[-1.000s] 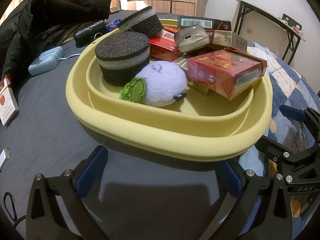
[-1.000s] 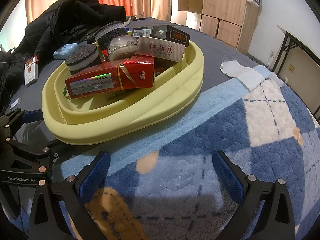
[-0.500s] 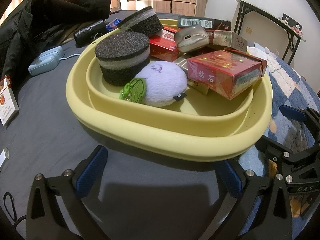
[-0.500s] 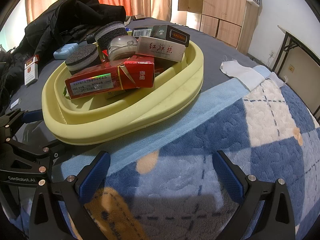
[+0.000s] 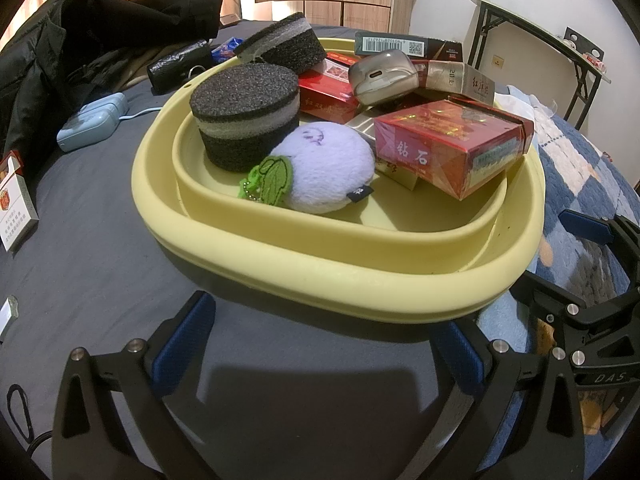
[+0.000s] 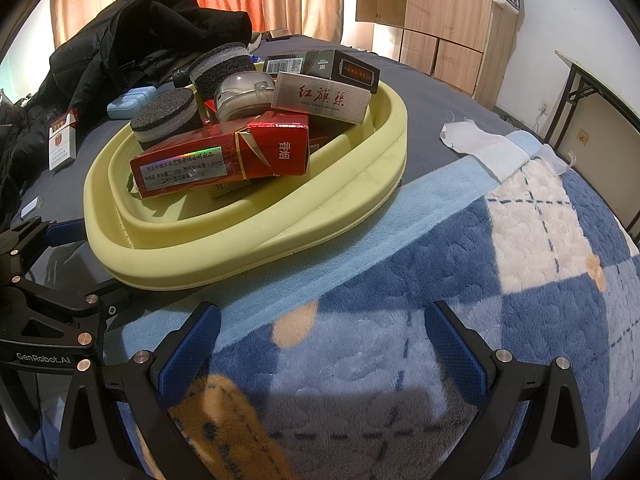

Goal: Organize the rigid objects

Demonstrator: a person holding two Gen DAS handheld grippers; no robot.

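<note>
- Left wrist view: my left gripper [image 5: 320,344] gapes wide, holding nothing, just short of the yellow basin [image 5: 360,276] on the grey sheet. Inside it: foam puck [image 5: 246,110], purple plush [image 5: 328,172], red carton [image 5: 452,148].
- Right wrist view: my right gripper [image 6: 320,344] also spread wide and empty, over the blue blanket [image 6: 440,264]; basin [image 6: 248,252] ahead-left, carton [image 6: 220,162] on top.

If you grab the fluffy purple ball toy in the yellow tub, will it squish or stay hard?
The purple plush looks fuzzy and stuffed, so it would probably squish between the jaws and feel light. Its rounded shape might let it roll in the tub if nudged. The small chain beside its green leaf would likely dangle.
</note>
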